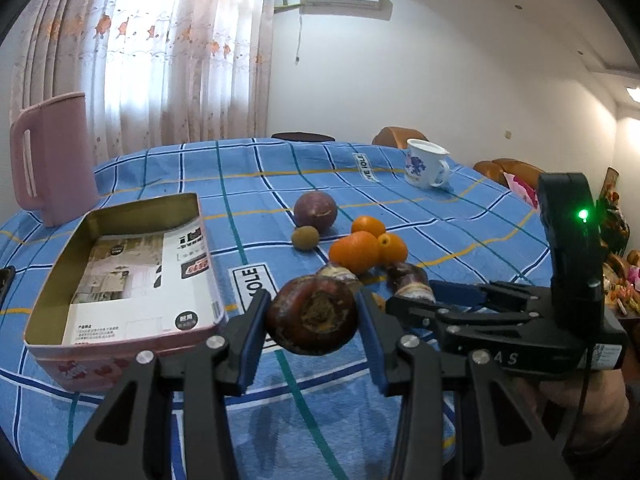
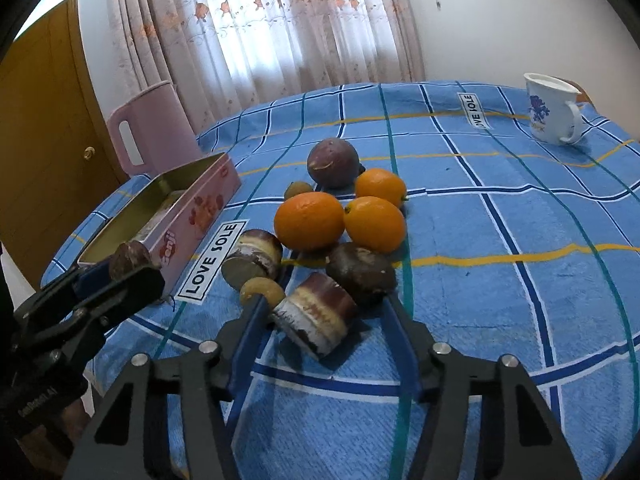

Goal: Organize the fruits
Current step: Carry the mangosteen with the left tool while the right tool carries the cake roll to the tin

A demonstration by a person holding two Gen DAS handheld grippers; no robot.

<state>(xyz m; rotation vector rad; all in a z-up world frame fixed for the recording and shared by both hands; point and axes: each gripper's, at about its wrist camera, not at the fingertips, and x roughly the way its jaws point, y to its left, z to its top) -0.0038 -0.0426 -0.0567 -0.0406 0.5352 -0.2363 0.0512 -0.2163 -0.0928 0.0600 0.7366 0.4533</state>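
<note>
My left gripper (image 1: 314, 320) is shut on a dark brown round fruit (image 1: 312, 314) and holds it above the blue checked cloth, just right of the open pink tin (image 1: 120, 344). It also shows in the right wrist view (image 2: 124, 272), beside the tin (image 2: 192, 216). My right gripper (image 2: 326, 316) is open, its fingers on either side of a cut sugarcane piece (image 2: 316, 316) lying on the cloth. Behind it lie a second cane piece (image 2: 254, 260), a dark brown fruit (image 2: 362, 274), three oranges (image 2: 310, 220) and a purple passion fruit (image 2: 334, 162).
A pink jug (image 1: 52, 160) stands behind the tin at the left. A white mug (image 2: 552, 114) stands far right on the table. A small brown fruit (image 1: 305, 238) lies beside the passion fruit. Chairs stand beyond the far edge.
</note>
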